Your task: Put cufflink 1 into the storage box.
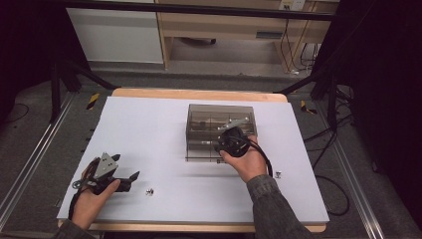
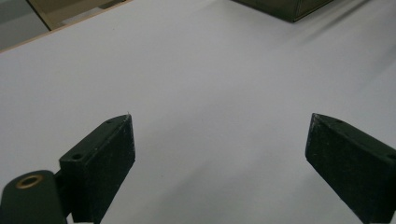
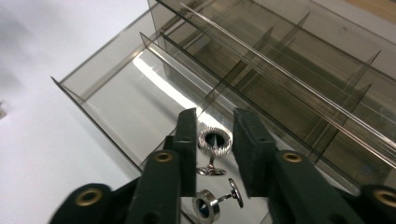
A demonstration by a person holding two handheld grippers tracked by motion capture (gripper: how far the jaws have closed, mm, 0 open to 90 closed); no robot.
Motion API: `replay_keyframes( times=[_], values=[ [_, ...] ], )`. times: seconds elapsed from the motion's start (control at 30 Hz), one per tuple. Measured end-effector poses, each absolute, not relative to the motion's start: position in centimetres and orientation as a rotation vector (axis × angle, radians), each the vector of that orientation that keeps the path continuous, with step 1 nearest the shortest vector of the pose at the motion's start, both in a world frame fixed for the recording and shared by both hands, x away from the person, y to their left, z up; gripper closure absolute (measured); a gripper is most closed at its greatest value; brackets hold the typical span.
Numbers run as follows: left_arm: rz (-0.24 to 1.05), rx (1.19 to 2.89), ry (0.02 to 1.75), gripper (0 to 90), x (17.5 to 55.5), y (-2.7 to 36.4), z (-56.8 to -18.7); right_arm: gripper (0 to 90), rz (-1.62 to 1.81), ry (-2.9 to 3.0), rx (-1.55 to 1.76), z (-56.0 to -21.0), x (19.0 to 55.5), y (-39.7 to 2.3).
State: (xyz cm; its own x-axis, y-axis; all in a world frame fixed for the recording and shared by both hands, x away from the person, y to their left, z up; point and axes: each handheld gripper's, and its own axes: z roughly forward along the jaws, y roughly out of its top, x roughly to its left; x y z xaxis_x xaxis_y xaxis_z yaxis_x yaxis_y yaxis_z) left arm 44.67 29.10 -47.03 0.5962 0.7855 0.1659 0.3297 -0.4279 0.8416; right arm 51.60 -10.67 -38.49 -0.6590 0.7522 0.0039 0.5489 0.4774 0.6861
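A smoky clear organizer box stands mid-table with its bottom drawer pulled out toward me. My right gripper points down into that drawer. Its jaws stand narrowly apart around a silver cufflink that rests on the drawer floor, with a thin gap at each pad. A second cufflink with a dark face lies just below it in the same compartment. My left gripper rests at the table's front left, its jaws wide apart with nothing between them.
Two small silver pieces lie on the white table sheet: one just right of the left gripper, one right of the right hand. The box's corner shows far off in the left gripper view. Dividers split the box's upper compartments.
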Motion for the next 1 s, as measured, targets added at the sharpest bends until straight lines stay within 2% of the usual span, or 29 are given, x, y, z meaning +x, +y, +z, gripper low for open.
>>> replay_keyframes(
  times=[0.03,0.2,0.33,0.63,1.0],
  values=[
    [0.710,2.011,0.884,8.0,44.7,29.1,-47.0,67.4,0.979,2.425,1.103,-38.2,51.4,-10.7],
    [0.708,2.012,0.884,8.0,44.7,29.1,-47.0,71.7,1.011,2.397,1.088,-37.4,50.5,-11.1],
    [0.703,2.022,0.892,8.7,44.7,29.0,-46.8,80.6,1.049,2.346,1.076,-36.8,48.8,-12.1],
    [0.678,2.016,0.846,8.7,44.7,27.8,-45.4,89.3,1.157,2.246,1.087,-37.5,45.2,-13.6],
    [0.634,2.005,0.802,8.6,45.9,25.4,-43.8,90.0,1.214,2.152,1.120,-40.3,42.6,-14.3]
  ],
)
